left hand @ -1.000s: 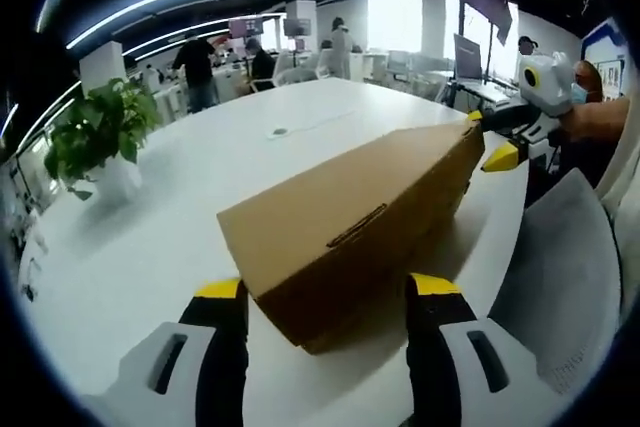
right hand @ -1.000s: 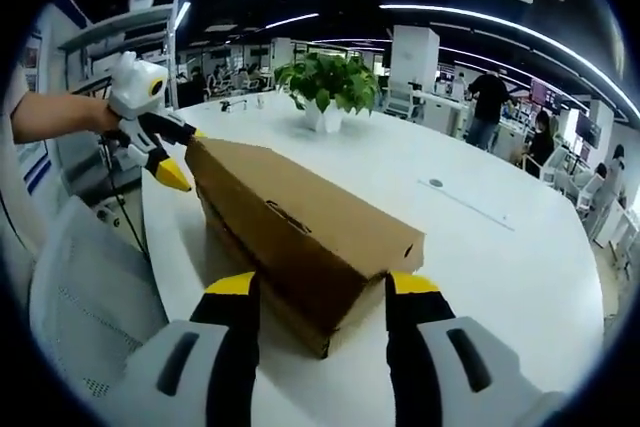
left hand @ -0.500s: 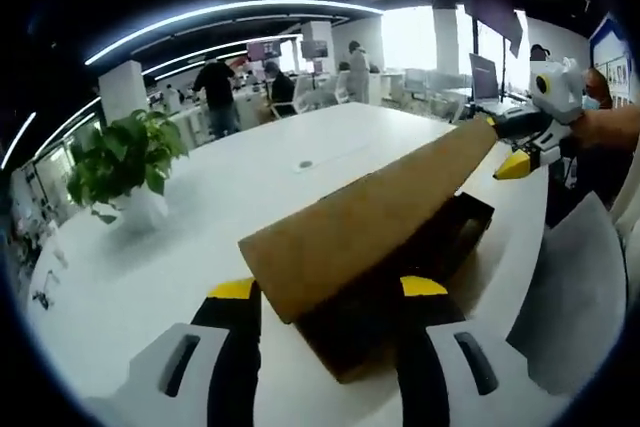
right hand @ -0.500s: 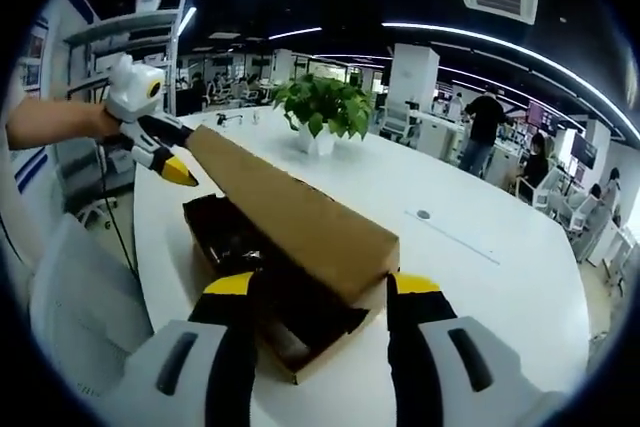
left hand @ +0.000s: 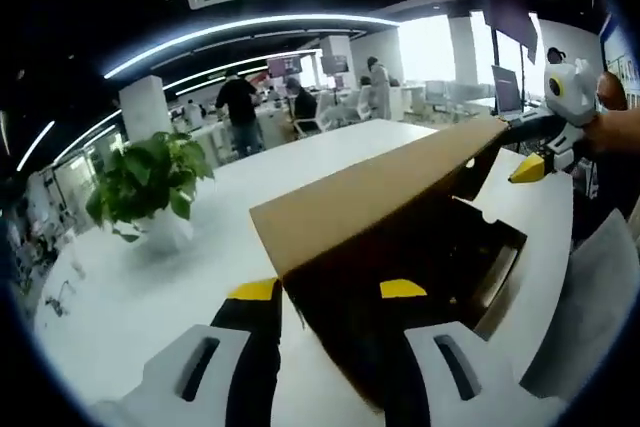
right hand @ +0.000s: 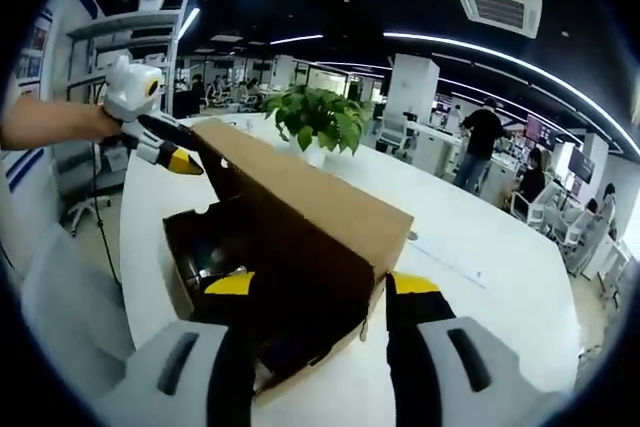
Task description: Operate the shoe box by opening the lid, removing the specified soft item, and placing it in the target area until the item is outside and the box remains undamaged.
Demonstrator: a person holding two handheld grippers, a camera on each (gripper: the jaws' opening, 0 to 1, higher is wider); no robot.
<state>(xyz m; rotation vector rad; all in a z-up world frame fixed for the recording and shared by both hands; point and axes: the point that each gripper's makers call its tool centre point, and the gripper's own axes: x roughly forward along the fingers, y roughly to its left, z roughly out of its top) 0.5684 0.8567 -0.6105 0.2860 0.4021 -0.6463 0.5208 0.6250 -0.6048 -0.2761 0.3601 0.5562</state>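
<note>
Lid-opening step in hand: shoe box (right hand: 270, 277) sits on the white table (left hand: 150, 277) with its lid (left hand: 380, 192) hinged up steeply, one gripper at each end of it. Left gripper (left hand: 328, 292) has its yellow-tipped jaws spread wide, straddling the near lid corner; the lid edge looks to rest between them, and I can't tell whether either jaw actually presses it, so read as released, not clamped. Right gripper (right hand: 313, 282) is the same story at the opposite end: jaws wide apart, lid (right hand: 310, 202) passing between them, no firm pinch visible. Each gripper also appears at the far end of the other's view, level with the far lid corner. Box interior beyond the jaws is dark; something black lies inside in the right gripper view, but the soft item can't be made out clearly, so its spot is only "inside the box, ahead of and below the jaws". My read is the next move needs the lid tipped fully back so it stays put, then one gripper free to reach down into the box. Risk: over-bending the cardboard hinge.
</note>
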